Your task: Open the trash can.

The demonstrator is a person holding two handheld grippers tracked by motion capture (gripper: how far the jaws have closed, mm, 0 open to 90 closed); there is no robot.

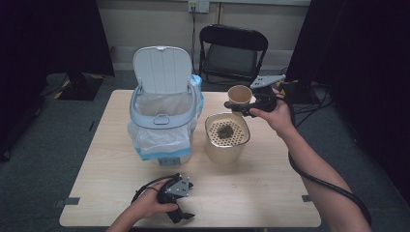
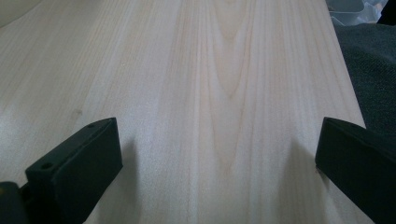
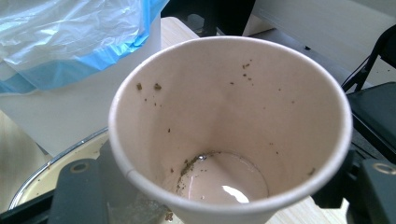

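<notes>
Right tool (image 1: 240, 107) clamped on round paper cup (image 1: 240, 94) – smooth, speckled inside – left tool (image 1: 181, 216) apart on woodgrain table (image 1: 270, 193)

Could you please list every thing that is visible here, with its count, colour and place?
Light wooden table: one, pale, centre.
White plastic lidded bin: one, white with a clear, blue-edged bag, lid up, table's left part.
Beige container with perforated strainer top: one, beige, dark residue on the strainer, right of the bin.
Brown paper cup: one, brown outside, pale inside with specks, held above the container.
Black folding chair: one, black, behind the table.
Left gripper: one, black, fingers open over bare table, near edge.
Right gripper: one, black, shut on the cup.
</notes>
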